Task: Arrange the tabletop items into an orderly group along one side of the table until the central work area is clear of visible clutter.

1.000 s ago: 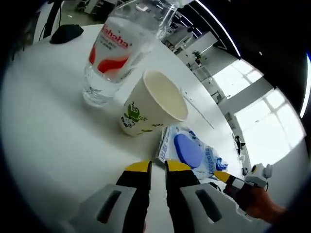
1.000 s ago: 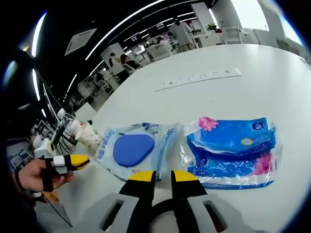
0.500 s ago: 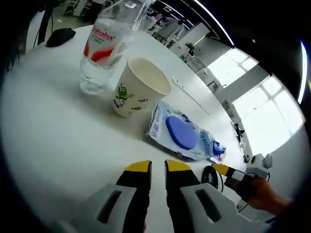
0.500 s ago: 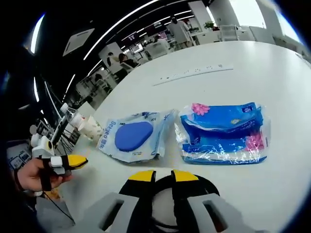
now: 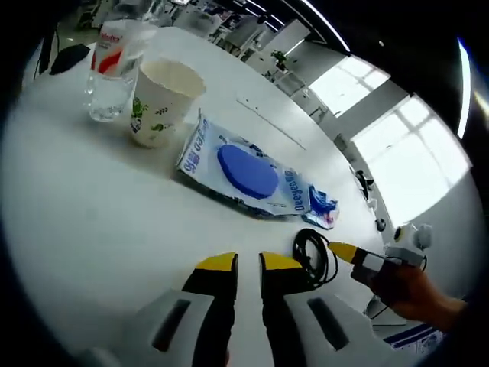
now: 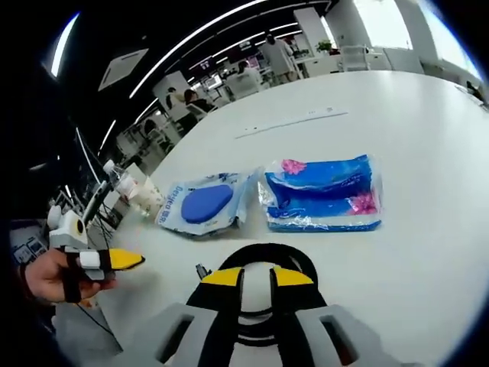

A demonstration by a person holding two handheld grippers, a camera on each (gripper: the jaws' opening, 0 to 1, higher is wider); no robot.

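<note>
Right gripper view is now showing, left to right, the paper cup, the clear pouch with a blue oval pad and the blue tissue pack lining up farther off than a second ago. A coiled black cable is coming into sight on the white desk under the right hand-held gripper. Both it and the left hand-held gripper are holding nothing, jaws slightly apart, so the cable looks like the remaining clutter.
</note>
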